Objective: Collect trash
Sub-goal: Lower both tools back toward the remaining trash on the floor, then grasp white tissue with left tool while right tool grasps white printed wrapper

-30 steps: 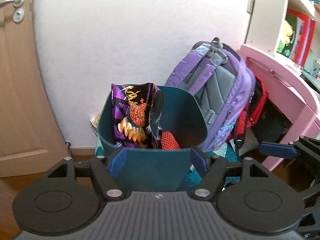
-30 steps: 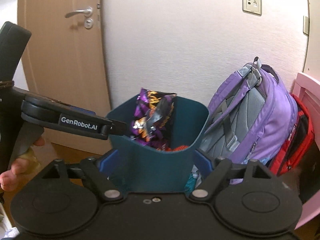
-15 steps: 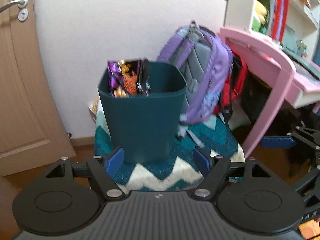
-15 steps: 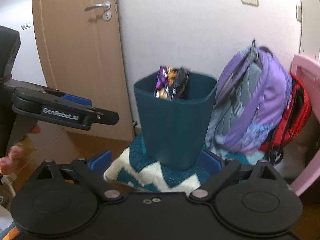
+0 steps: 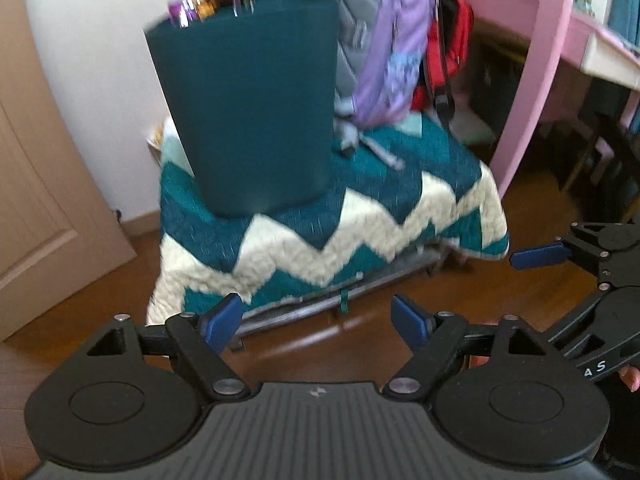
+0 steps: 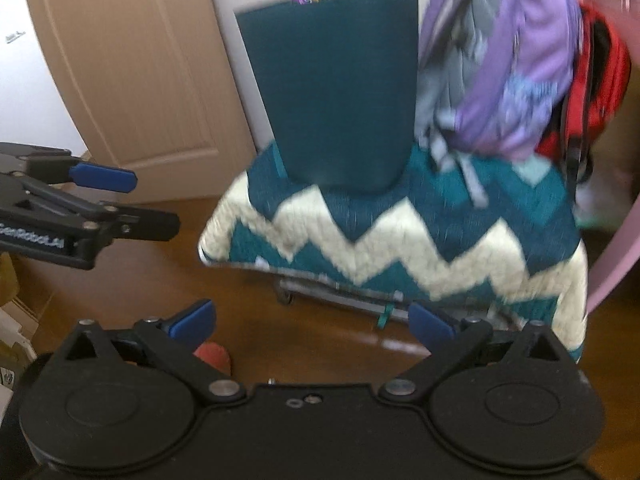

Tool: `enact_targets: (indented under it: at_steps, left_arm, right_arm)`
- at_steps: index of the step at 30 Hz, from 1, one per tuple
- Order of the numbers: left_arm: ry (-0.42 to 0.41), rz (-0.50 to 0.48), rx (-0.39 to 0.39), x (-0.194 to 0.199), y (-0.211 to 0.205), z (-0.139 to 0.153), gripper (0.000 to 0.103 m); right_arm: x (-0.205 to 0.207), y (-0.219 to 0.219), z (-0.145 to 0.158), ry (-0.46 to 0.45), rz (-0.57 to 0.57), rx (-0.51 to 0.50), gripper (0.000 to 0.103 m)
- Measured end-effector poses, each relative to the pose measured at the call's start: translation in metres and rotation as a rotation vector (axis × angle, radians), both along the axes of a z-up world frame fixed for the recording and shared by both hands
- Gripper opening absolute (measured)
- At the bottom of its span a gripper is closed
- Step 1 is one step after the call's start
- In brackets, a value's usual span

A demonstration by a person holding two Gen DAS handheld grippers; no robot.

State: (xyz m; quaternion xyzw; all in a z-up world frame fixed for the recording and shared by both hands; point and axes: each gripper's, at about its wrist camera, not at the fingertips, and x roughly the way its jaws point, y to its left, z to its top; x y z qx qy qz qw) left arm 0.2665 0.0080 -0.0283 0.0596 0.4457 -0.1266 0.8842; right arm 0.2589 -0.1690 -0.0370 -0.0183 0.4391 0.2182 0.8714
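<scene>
With both hand-held grippers wide and empty (left [image 5: 316, 320], right [image 6: 312, 322]), jaws just opened, the bin [image 5: 248, 96] is left on the quilt [image 5: 360, 216]; floor should be scanned for trash.

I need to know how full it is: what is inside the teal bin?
A purple snack wrapper pokes above the rim of the teal bin; the wall hides everything lower inside.
</scene>
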Motion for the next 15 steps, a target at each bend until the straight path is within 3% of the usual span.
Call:
enact_targets:
  at_steps: [3, 6, 15]
  left_arm:
    - [0.055, -0.036, -0.017, 0.008, 0.004, -0.032, 0.086]
    - [0.085, -0.055, 0.004, 0.018, 0.006, -0.064, 0.099]
    - [0.199, -0.211, 0.058, 0.061, 0.006, -0.162, 0.1]
  right_arm:
    - [0.002, 0.005, -0.035, 0.04, 0.006, -0.028, 0.103]
    - [0.007, 0.01, -0.071, 0.094, 0.004, -0.035, 0.103]
    - [0.029, 0.02, -0.181, 0.244, -0.067, -0.063, 0.101]
